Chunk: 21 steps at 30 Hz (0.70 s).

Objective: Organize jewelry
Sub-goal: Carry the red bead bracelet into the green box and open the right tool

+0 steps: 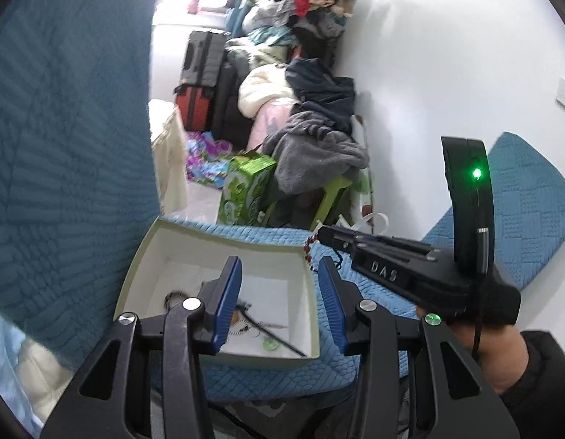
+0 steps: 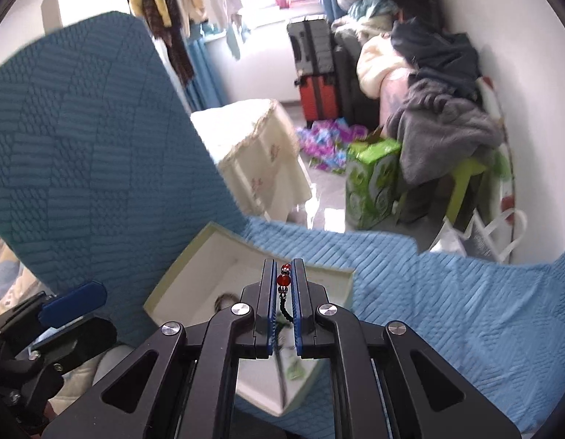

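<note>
A pale open box [image 1: 311, 292] lies on the blue quilted cover, with several jewelry pieces [image 1: 271, 344] on its white floor. My left gripper [image 1: 280, 267] hovers above the box's right wall, its blue pads wide apart with nothing between them. My right gripper [image 2: 284, 267] is shut on a beaded bracelet [image 2: 284, 281] of red and dark beads, held over the box [image 2: 333, 278]. From the left wrist view the right gripper [image 1: 320, 232] reaches in from the right, and the bracelet [image 1: 308, 248] dangles from its tip. The left gripper's blue finger [image 2: 74, 301] shows at the lower left.
A teal cushion [image 1: 63, 146] stands left of the box. Beyond the bed edge are a cloth-covered stand [image 2: 260, 157], a green carton [image 2: 370, 186], suitcases [image 2: 315, 73] and piled clothes [image 2: 439, 131] on a green stool against the white wall. A person's hand [image 1: 498, 351] holds the right gripper.
</note>
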Motion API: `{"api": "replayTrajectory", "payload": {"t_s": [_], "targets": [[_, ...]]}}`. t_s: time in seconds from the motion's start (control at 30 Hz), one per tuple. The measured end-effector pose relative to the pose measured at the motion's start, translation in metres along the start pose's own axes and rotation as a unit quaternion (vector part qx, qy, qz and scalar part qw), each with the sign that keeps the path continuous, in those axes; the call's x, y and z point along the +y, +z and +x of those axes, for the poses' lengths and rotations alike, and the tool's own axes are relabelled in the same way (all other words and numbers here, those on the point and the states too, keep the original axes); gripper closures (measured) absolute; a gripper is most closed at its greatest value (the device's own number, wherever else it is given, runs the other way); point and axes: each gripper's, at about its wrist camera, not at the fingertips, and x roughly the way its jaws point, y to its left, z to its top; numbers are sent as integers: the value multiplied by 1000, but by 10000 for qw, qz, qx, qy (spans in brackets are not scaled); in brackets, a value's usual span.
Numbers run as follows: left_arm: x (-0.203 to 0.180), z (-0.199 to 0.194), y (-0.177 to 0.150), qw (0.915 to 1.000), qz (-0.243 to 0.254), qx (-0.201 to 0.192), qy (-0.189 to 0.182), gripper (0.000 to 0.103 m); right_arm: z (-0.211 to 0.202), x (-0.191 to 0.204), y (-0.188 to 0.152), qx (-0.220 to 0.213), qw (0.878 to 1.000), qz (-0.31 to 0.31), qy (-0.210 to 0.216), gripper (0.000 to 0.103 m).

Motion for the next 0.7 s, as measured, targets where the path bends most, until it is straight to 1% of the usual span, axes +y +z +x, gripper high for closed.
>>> {"api": "replayTrajectory", "payload": {"t_s": [0.03,0.13,0.23,0.33,0.57,0.7], "targets": [[2,0,-2,10000,-44,22,0,59,6,4,-4,66,10000,-8,18,97],[11,6,-9,9996,-87,152,198,59,20,11,-15,244,9997,28,59,97],[18,10,-14,9993,-125,220,257,59,31,14,-24,368,9993,36,50,97],[19,15,-22,9980,24,329,532,59,42,11,-33,491,9987,97,-15,97],[19,25,-32,9975,16,510,479,59,60,8,-47,726,9972,171,-80,97],[16,24,-28,9971,39,554,522,59,62,4,-46,856,9960,258,83,97]]}}
